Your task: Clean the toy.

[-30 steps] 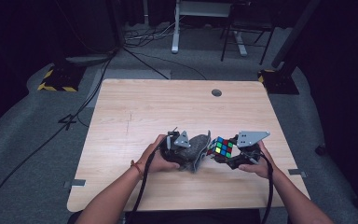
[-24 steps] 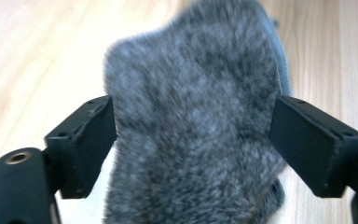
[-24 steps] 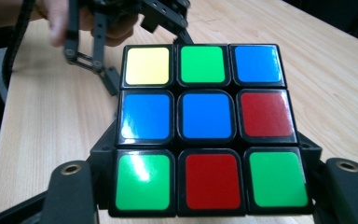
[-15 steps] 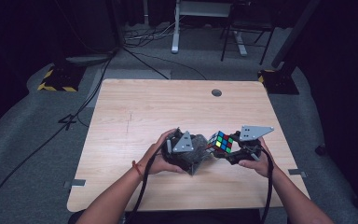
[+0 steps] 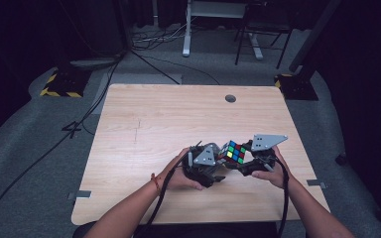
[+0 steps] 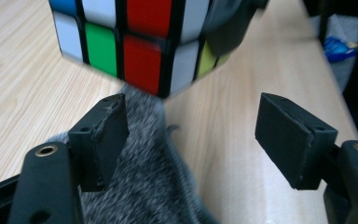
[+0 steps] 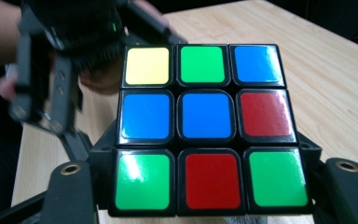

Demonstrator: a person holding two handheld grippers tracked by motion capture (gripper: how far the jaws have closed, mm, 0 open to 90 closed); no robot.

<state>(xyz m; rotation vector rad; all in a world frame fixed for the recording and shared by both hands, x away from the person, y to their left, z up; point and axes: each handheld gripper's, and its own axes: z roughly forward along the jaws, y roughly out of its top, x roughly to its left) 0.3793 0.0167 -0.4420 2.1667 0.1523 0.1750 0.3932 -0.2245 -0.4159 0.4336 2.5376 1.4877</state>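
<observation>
Wooden counter (image 5: 154,129) mid-frame, a round cable hole (image 5: 230,98) near its far edge. Yellow-black striped block (image 5: 59,84) on floor, upper left.

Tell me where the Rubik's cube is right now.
In the high view the Rubik's cube sits near the table's front edge, clamped in the right gripper.

Bare forearms, two black handheld grippers

Left gripper (image 5: 217,166) and right gripper (image 5: 244,166) are both black, each topped with a grey three-cornered plate and trailing a black cable down along the arm. Fingers (image 6: 103,140) are chunky matte-black blocks with scuffed edges, bolted onto black brackets with brass-ringed holes. No sleeves, just a thin reddish band on the left wrist (image 5: 155,182).
</observation>
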